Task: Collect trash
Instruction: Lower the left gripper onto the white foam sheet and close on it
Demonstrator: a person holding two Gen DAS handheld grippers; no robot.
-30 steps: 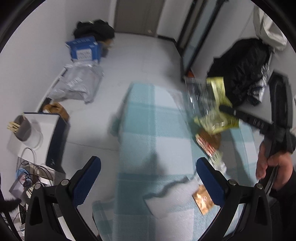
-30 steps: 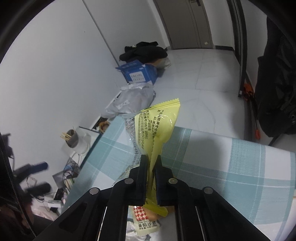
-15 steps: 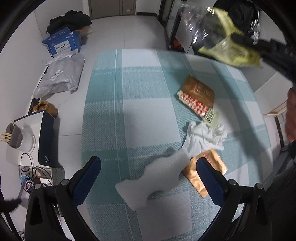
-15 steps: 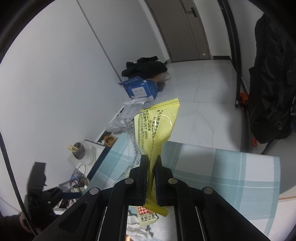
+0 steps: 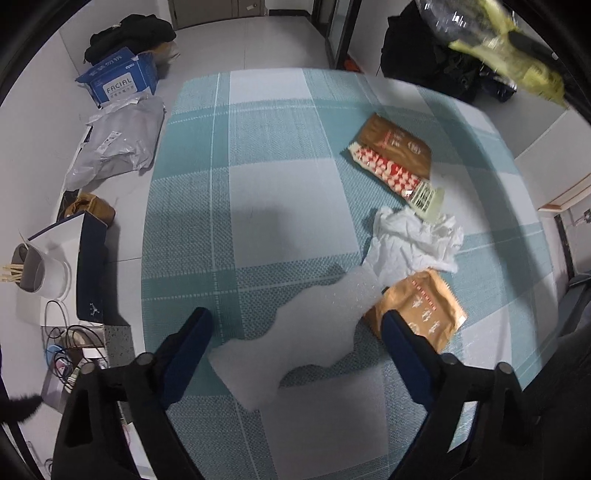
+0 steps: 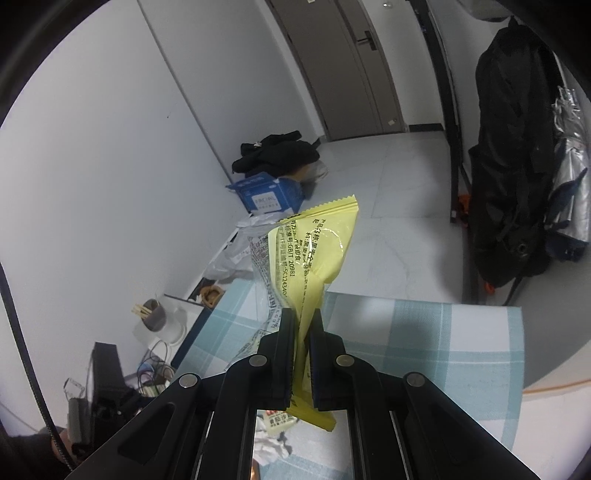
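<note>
My right gripper (image 6: pixel 302 325) is shut on a yellow snack wrapper (image 6: pixel 314 251) with a clear printed film beside it, held high above the teal checked tablecloth (image 6: pixel 406 325); the wrapper also shows in the left wrist view (image 5: pixel 517 62) at the top right. My left gripper (image 5: pixel 295 332) is open over a white foam sheet (image 5: pixel 295 347) on the cloth. Beside it lie an orange-brown packet (image 5: pixel 424 314), a crumpled white tissue (image 5: pixel 410 240) and a brown and red-checked packet (image 5: pixel 395 158).
On the floor to the left are a blue "FACIAL" box (image 5: pixel 118 79), a grey mailer bag (image 5: pixel 118 144), a white box with a cup of sticks (image 5: pixel 33 266) and cables. Black clothes (image 5: pixel 129 33) lie far back. A black backpack (image 6: pixel 513 166) hangs right.
My left gripper has swung over the table and down toward the foam sheet. My right gripper has lifted the yellow wrapper higher and farther right.
</note>
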